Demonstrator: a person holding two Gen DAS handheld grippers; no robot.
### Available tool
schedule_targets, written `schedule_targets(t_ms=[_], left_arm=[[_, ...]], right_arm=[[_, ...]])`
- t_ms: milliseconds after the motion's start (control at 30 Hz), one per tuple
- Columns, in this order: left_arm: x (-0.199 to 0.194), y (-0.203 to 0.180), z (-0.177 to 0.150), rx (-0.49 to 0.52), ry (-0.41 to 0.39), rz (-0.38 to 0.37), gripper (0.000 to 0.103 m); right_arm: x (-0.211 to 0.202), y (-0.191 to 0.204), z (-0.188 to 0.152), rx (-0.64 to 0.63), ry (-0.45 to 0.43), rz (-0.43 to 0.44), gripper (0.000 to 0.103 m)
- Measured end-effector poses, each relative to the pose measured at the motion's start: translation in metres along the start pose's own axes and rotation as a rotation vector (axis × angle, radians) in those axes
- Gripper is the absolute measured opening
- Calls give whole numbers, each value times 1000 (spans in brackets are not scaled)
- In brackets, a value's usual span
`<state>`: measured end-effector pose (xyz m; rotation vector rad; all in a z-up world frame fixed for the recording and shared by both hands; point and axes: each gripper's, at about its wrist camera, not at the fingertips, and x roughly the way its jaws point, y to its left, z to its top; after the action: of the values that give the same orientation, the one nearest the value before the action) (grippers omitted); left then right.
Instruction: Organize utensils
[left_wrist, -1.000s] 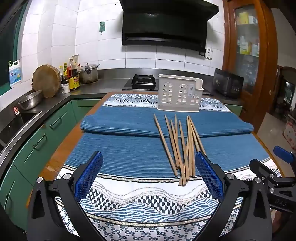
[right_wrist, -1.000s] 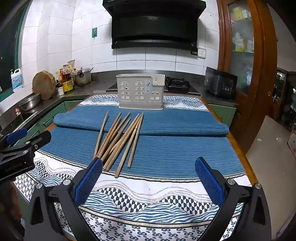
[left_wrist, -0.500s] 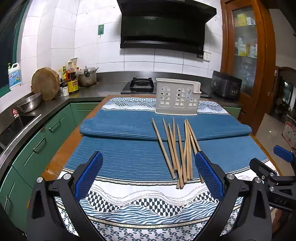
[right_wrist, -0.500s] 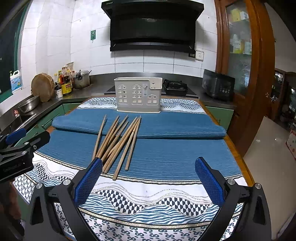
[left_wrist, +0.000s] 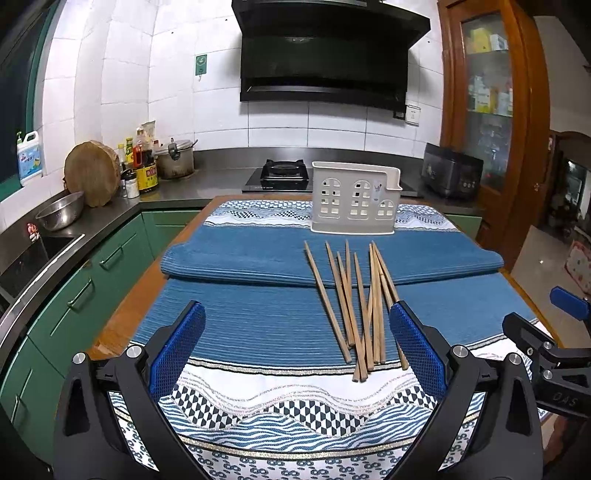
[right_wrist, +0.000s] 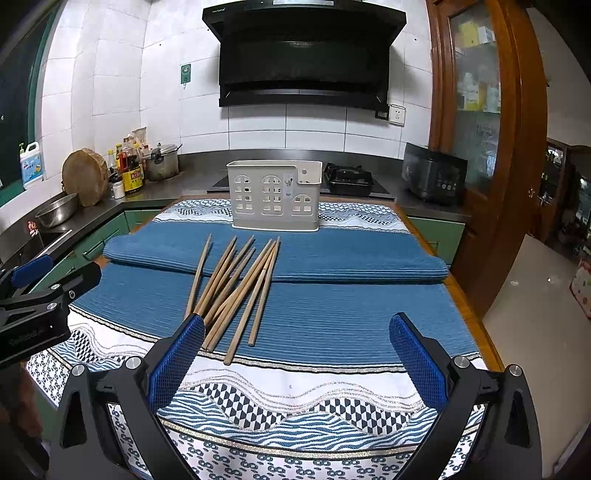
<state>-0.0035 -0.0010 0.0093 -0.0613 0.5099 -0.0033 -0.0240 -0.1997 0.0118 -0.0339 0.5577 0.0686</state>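
Several wooden chopsticks (left_wrist: 354, 306) lie in a loose fan on the blue cloth; they also show in the right wrist view (right_wrist: 236, 288). A white plastic utensil holder (left_wrist: 356, 203) with window-shaped holes stands upright behind them, also seen in the right wrist view (right_wrist: 275, 195). My left gripper (left_wrist: 297, 347) is open and empty, its right finger beside the chopsticks' near ends. My right gripper (right_wrist: 297, 354) is open and empty, its left finger just in front of the near ends.
The table (left_wrist: 122, 314) carries a blue and patterned cloth (left_wrist: 258, 325). A steel bowl (left_wrist: 61, 210), round chopping block (left_wrist: 92, 173), bottles and pot stand on the left counter. A gas hob (left_wrist: 282, 171) is behind; a wooden cabinet (left_wrist: 487, 110) at right.
Both grippers have tilted or risen slightly, so the chopsticks and holder sit a little lower in view. Nothing on the table has moved. Both grippers stay open.
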Motion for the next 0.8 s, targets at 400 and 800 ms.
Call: schedule_targets(t_ms=[400, 800], left_arm=[[0, 3, -1, -38, -27, -17, 98], [12, 8, -3, 6, -3, 17, 98]], right_arm=[[1, 1, 1, -5, 8, 6, 97], [21, 10, 1, -16, 48, 15, 96]])
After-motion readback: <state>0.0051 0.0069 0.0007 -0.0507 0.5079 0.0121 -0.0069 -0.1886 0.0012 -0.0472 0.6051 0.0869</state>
